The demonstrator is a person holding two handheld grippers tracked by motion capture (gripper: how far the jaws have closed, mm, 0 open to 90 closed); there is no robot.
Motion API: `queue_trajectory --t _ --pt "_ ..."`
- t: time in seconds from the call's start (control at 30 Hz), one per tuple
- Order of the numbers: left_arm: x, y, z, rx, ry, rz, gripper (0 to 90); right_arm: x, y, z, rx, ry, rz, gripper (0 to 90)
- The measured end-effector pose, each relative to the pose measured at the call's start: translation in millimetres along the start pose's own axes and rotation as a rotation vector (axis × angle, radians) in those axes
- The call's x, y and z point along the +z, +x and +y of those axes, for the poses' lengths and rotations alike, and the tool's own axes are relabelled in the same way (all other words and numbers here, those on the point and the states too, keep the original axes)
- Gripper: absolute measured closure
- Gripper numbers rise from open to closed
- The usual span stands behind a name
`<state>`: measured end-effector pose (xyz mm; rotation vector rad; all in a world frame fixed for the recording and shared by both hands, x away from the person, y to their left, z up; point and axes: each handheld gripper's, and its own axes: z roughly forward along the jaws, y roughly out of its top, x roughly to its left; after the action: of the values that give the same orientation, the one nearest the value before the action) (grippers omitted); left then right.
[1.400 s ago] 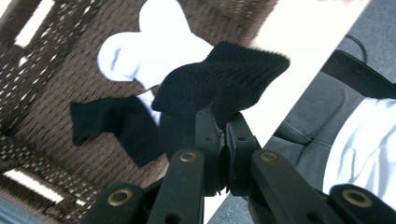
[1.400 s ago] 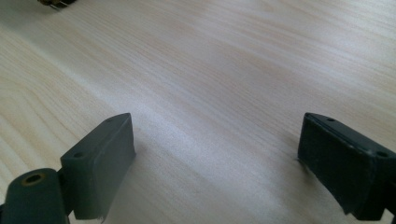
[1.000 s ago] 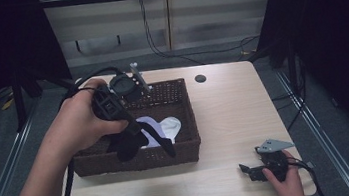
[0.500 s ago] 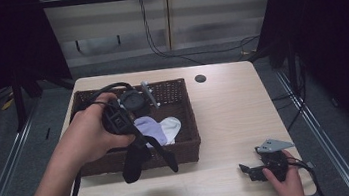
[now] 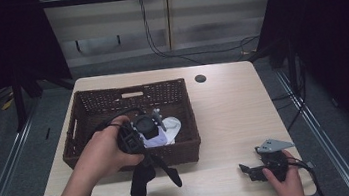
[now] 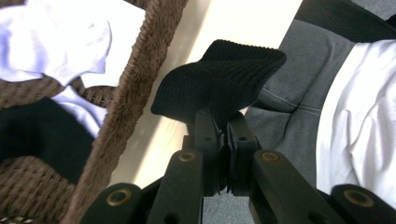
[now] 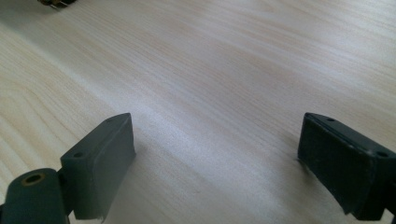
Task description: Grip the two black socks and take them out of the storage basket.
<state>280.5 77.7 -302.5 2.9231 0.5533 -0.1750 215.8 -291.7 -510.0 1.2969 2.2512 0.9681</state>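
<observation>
Evidently, table (image 5: pixel 226 122): pale wood, bare in front of the basket, a fair place to lay the sock.
Basket (image 5: pixel 89 113): dark wicker, holding white socks (image 5: pixel 168 128); lift clear of its near wall so nothing snags.
Black sock (image 5: pixel 142 180): hanging over the basket's near rim above the table edge, toe end drooping.
Left gripper (image 6: pixel 223 125): jaws pinched tight on the sock's cuff; hold firm until the cloth rests flat.
Right gripper (image 7: pixel 217 163): jaws wide apart, holding nothing, resting on the table near the right corner.
</observation>
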Motion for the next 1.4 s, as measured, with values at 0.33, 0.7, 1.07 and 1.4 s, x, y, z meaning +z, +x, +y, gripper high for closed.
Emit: queue_trajectory --t 0.33,0.7,1.07,1.4 --pt "38.6 14.1 2.2 -0.024 0.054 0.001 84.7 -0.2 0.1 -0.1 0.001 0.003 0.001 10.3" --pt "48.7 24.9 0.8 -0.045 0.041 0.010 82.7 -0.2 0.1 -0.1 0.001 0.003 0.000 10.2" --pt "58.8 23.6 6.0 -0.034 0.043 -0.003 77.4 -0.2 0.1 0.0 0.001 0.004 0.000 10.3" --pt "55.4 20.4 8.4 -0.033 0.016 -0.029 69.6 -0.2 0.1 0.0 0.001 0.004 0.001 10.3"
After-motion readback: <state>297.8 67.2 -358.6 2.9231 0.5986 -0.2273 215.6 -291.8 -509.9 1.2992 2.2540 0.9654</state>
